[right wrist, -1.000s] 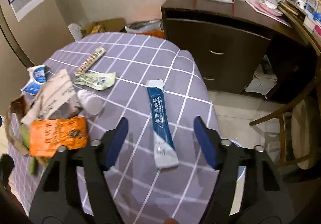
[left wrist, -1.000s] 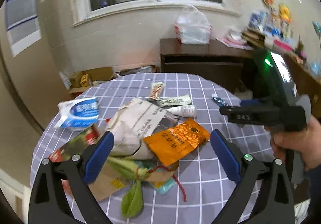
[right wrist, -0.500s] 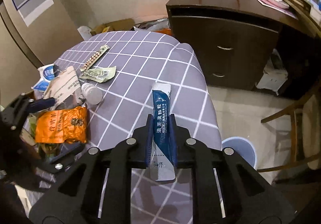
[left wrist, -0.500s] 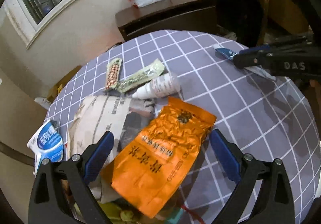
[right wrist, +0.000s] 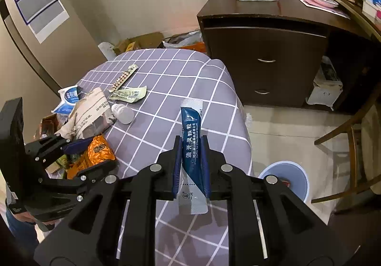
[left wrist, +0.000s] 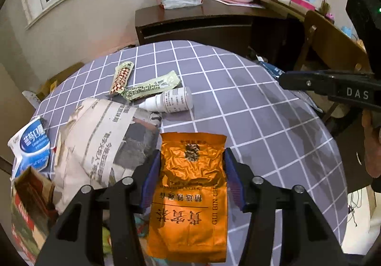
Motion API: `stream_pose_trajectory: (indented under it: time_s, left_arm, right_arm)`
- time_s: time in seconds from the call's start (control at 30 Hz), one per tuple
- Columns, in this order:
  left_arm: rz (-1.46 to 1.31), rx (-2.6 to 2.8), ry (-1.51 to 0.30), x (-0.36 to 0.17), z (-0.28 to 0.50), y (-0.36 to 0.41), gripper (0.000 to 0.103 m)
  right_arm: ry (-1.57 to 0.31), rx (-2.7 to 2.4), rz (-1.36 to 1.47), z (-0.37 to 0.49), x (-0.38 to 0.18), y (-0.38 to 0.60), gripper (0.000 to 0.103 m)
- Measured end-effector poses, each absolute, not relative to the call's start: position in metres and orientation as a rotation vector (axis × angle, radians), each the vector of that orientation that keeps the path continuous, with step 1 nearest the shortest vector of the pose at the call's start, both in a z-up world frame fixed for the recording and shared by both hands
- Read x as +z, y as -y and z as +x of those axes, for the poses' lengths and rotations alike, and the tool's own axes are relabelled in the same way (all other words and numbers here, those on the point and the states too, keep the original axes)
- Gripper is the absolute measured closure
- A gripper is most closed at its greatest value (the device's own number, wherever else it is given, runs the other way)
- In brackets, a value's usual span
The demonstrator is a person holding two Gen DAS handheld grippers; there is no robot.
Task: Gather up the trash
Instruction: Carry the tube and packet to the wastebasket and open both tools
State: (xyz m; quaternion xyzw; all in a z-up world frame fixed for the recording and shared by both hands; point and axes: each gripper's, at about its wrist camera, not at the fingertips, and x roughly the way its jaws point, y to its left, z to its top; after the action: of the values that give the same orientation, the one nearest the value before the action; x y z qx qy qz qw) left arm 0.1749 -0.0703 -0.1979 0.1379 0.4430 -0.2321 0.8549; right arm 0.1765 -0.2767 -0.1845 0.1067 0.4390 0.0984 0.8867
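The counter (left wrist: 250, 104) is littered from nine to twelve o'clock in the left wrist view. The orange tea bag (left wrist: 190, 194) lies there between the left tongs (left wrist: 190, 178), whose jaws are closing; the slick foil may crumple and squirt free, dragging the newspaper (left wrist: 100, 137) along. The right tongs (right wrist: 191, 166) pinch the blue sachet (right wrist: 190, 147) mid-length, so it could slip. Only the right wrist view shows the blue bin (right wrist: 283, 178) on the floor at four o'clock.
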Motion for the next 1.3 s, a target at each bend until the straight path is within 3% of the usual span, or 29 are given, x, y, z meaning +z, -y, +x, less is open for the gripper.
stream_pose_trajectory:
  time_s: [0.37,0.73,1.3]
  left_arm:
    - [0.195,-0.510,-0.820,-0.153,0.152,0.090,0.052]
    - [0.171,-0.628,-0.781,-0.133,0.149,0.175,0.052]
    - [0.269,-0.774,-0.949,-0.195,0.151,0.332,0.051]
  right_arm:
    - [-0.834,0.184,0.264,0.153,-0.156,0.307,0.087]
    - [-0.730,0.078,0.384,0.121,-0.130,0.390,0.087]
    - [-0.805,-0.158,0.596,0.094,-0.210,0.523,0.087]
